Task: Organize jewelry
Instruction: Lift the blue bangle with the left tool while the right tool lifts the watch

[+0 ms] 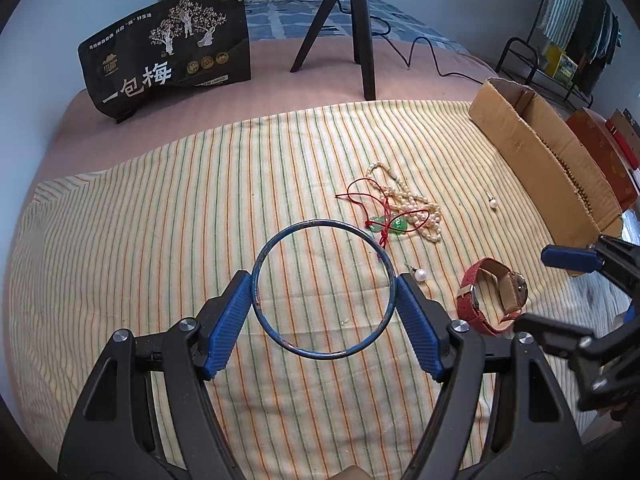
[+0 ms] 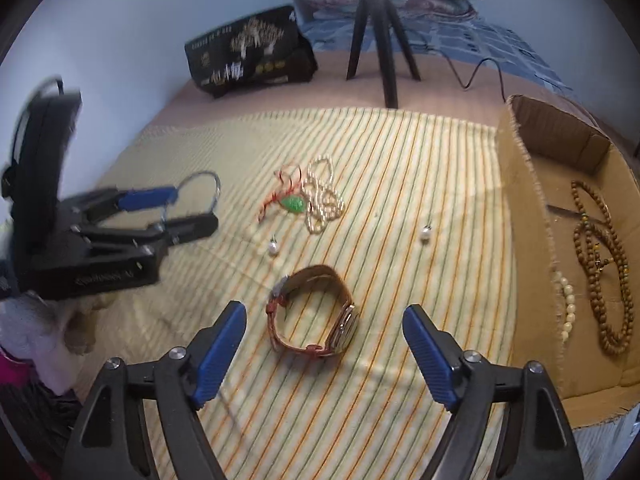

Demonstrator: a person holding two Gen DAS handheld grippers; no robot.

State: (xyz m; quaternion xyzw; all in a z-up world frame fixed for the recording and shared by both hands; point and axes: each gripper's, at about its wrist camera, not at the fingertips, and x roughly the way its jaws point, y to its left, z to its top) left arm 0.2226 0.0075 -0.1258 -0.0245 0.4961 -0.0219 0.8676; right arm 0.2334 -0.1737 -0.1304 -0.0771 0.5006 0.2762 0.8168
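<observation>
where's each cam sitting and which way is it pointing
Left wrist: rides the left tongs, facing up the striped cloth toward the black tripod; its blue pads grip a thin blue bangle.
Right wrist: rides the open right tongs, facing over a red-strap watch, cardboard box to its right.
Shared: watch, pearl necklace, tripod, each other's tongs.

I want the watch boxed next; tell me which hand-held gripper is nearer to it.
Right. The right hand-held gripper is open directly over the watch, fingers on either side. The left hand-held gripper is off to the watch's left, clamped on the blue bangle.
</observation>
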